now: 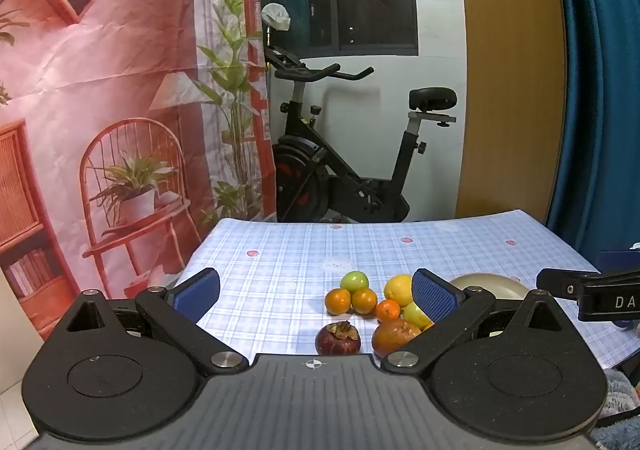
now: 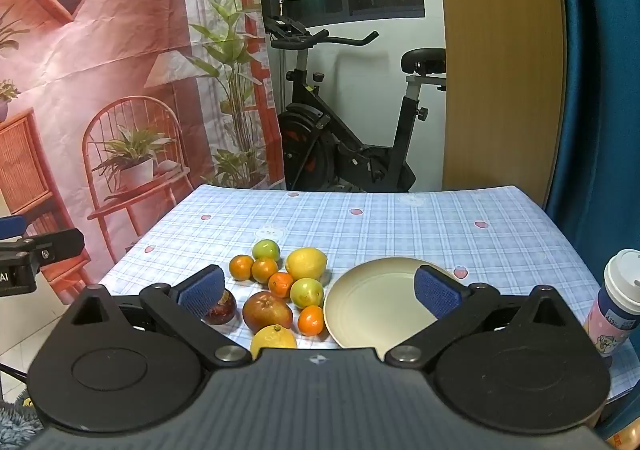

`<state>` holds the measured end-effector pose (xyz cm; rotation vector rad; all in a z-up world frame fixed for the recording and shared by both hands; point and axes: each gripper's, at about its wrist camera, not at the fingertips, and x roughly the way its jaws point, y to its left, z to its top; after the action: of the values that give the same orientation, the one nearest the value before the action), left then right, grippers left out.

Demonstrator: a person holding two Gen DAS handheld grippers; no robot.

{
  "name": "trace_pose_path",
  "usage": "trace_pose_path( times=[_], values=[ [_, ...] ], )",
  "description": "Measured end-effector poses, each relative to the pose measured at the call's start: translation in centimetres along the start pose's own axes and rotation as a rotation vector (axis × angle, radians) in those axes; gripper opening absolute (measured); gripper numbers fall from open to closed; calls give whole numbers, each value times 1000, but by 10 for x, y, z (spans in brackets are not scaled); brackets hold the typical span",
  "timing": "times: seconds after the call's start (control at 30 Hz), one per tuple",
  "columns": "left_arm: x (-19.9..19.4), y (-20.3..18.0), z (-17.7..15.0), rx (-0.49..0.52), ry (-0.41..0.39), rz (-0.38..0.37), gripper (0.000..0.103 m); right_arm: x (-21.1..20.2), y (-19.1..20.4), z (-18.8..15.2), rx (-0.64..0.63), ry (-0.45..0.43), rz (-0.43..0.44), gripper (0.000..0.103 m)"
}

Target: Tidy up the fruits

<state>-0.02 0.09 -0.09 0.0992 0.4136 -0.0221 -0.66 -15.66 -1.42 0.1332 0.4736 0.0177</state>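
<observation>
Both claws gape, nothing in either, over fruit heaped on the counter (image 2: 400,226).
Right claw (image 2: 322,292) hangs nearer the plate (image 2: 376,310); fruit pile (image 2: 280,290) lies just left of it; left claw (image 1: 316,296) faces the mangosteen (image 1: 338,338).

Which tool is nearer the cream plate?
Right. The right tool hovers open just before the plate; the left tool sits farther left, facing the fruit pile, plate beyond its right finger.

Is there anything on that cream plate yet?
No fruit lies on the plate; its visible surface is bare. The right tool's blue pad covers part of its right side, so that patch cannot be checked. The fruits sit beside it on the tablecloth.
</observation>
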Motion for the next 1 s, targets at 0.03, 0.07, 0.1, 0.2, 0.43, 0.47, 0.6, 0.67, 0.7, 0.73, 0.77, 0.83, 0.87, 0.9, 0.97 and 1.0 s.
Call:
trace_pose_path(
  times=[0.03, 0.07, 0.1, 0.2, 0.43, 0.47, 0.6, 0.67, 0.7, 0.73, 0.77, 0.83, 0.87, 0.9, 0.97, 1.0],
  values=[
    [0, 0, 0, 0, 0, 0, 103, 0, 0, 0, 1, 1, 0, 103],
    [0, 0, 0, 0, 1, 0, 103, -1, 1, 0, -4, -4, 0, 103],
    [0, 0, 0, 0, 0, -1, 103, 0, 1, 0, -3, -4, 0, 103],
    [0, 1, 0, 0, 0, -3, 103, -1, 1, 0, -4, -4, 0, 103],
    [1, 1, 0, 0, 0, -3, 103, -1, 1, 0, -5, -5, 0, 103],
    [1, 1, 0, 0, 1, -3, 103, -1, 1, 0, -5, -5, 0, 103],
    [0, 1, 0, 0, 0, -3, 103, -1, 0, 0, -5, -6, -1, 103],
    [0, 1, 0, 0, 0, -4, 103, -1, 0, 0, -5, -6, 0, 103],
    [0, 1, 0, 0, 0, -4, 103, -1, 0, 0, -5, -6, -1, 103],
    [1, 1, 0, 0, 0, -4, 103, -1, 0, 0, -5, -6, 0, 103],
    [0, 1, 0, 0, 0, -4, 103, -1, 0, 0, -5, -6, 0, 103],
    [0, 2, 0, 0, 0, -4, 103, -1, 0, 0, -5, -6, -1, 103],
    [0, 2, 0, 0, 0, -4, 103, -1, 0, 0, -5, -7, -1, 103],
    [0, 2, 0, 0, 0, -4, 103, -1, 0, 0, -5, -6, 0, 103],
    [0, 2, 0, 0, 0, -5, 103, -1, 0, 0, -5, -6, 0, 103],
    [0, 2, 0, -1, 0, -4, 103, -1, 0, 0, -5, -6, 0, 103]
  ],
)
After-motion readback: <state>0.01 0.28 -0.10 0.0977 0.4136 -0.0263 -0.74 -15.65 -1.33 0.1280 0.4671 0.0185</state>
